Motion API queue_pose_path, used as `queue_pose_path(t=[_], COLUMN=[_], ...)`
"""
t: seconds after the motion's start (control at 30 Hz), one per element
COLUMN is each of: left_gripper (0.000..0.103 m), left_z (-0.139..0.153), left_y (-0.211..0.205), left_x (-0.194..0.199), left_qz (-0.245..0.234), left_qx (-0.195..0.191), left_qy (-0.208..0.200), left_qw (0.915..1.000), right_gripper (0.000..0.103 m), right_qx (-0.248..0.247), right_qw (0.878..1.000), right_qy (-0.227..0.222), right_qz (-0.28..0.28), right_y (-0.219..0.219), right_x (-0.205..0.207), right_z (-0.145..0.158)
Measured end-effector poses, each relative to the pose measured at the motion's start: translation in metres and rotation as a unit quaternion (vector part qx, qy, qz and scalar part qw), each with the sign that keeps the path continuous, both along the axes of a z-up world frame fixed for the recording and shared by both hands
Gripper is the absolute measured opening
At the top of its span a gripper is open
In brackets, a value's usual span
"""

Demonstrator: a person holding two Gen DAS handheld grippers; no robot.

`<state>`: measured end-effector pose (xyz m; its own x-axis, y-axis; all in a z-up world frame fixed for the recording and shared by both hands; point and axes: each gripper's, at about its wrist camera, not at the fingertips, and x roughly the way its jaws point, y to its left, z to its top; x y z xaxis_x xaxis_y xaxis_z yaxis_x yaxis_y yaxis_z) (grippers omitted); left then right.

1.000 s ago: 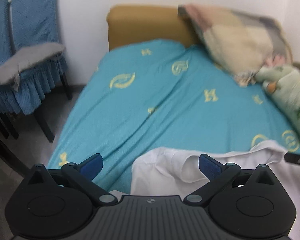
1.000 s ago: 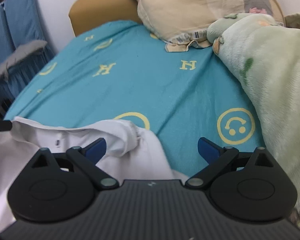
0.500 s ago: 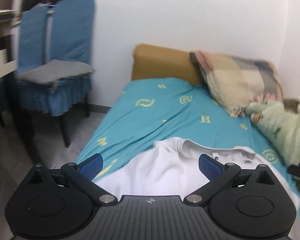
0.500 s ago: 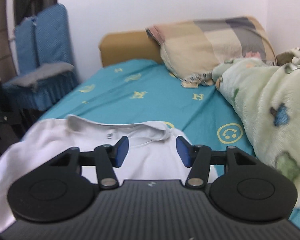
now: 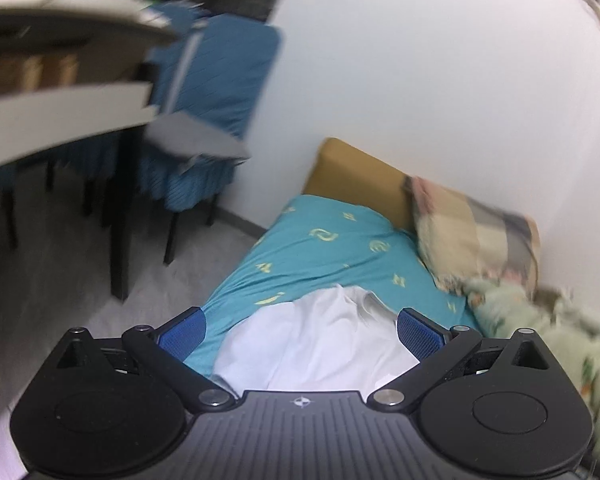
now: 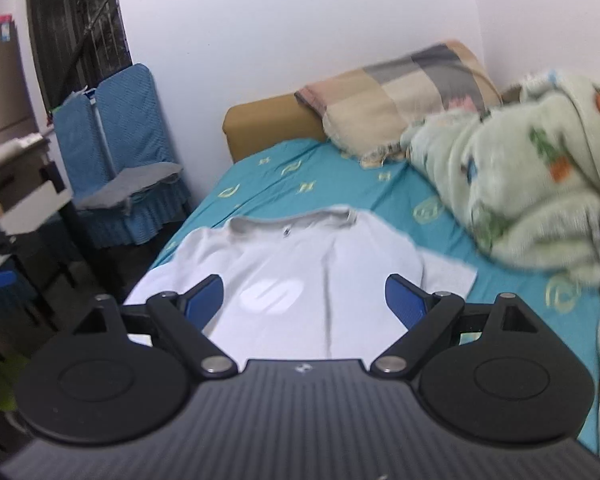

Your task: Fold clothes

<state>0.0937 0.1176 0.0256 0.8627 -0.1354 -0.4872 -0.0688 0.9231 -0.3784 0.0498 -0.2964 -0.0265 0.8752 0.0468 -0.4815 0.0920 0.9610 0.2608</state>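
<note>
A white shirt (image 6: 296, 264) lies spread flat on the teal bed sheet (image 6: 312, 184), collar toward the headboard, one sleeve out to the right. It also shows in the left wrist view (image 5: 320, 344). My right gripper (image 6: 304, 300) is open and empty, raised above the shirt's lower part. My left gripper (image 5: 300, 332) is open and empty, raised high over the bed's near left corner and tilted.
A checked pillow (image 6: 404, 92) and a green fleece blanket (image 6: 532, 184) lie at the bed's right side. A mustard headboard (image 6: 268, 124) stands against the white wall. A blue-covered chair (image 6: 120, 152) and a desk (image 5: 60, 120) stand left of the bed.
Both grippers have pulled back and risen from the shirt. The right gripper, half closed before, is now wide open. The shirt now lies flat, in fuller view.
</note>
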Motion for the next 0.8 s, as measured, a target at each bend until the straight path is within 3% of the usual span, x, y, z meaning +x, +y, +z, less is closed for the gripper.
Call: queue_pose_path(t=[0.17, 0.33, 0.4, 0.5, 0.57, 0.7, 0.77, 0.8], left_gripper=[0.101, 0.1, 0.1, 0.099, 0.093, 0.092, 0.084, 0.074], left_z=[-0.019, -0.06, -0.078, -0.111, -0.132, -0.158, -0.169, -0.173], left_y=[0.022, 0.019, 0.014, 0.003, -0.002, -0.013, -0.02, -0.024], left_x=[0.009, 0.04, 0.055, 0.08, 0.099, 0.125, 0.135, 0.138], left_qz=[0.031, 0.044, 0.052, 0.073, 0.079, 0.084, 0.085, 0.08], left_qx=[-0.036, -0.016, -0.001, -0.011, -0.024, 0.009, 0.024, 0.033], left_qy=[0.035, 0.061, 0.066, 0.078, 0.094, 0.096, 0.092, 0.087], left_qw=[0.9982, 0.9971, 0.9965, 0.9942, 0.9922, 0.9917, 0.9918, 0.9924], right_gripper=[0.089, 0.089, 0.089, 0.089, 0.089, 0.089, 0.089, 0.089], right_qx=[0.034, 0.048, 0.01, -0.051, -0.05, -0.052, -0.052, -0.054], right_qw=[0.999, 0.998, 0.999, 0.996, 0.996, 0.996, 0.997, 0.997], right_qy=[0.018, 0.026, 0.019, 0.006, -0.005, 0.014, 0.026, 0.03], right_qz=[-0.003, -0.015, -0.037, -0.076, -0.069, -0.066, -0.058, -0.054], right_y=[0.005, 0.004, 0.008, 0.016, 0.013, 0.004, -0.001, -0.003], right_x=[-0.013, -0.01, -0.002, 0.012, 0.02, 0.04, 0.054, 0.06], right_z=[-0.019, -0.04, -0.046, -0.053, -0.059, -0.082, -0.092, -0.097])
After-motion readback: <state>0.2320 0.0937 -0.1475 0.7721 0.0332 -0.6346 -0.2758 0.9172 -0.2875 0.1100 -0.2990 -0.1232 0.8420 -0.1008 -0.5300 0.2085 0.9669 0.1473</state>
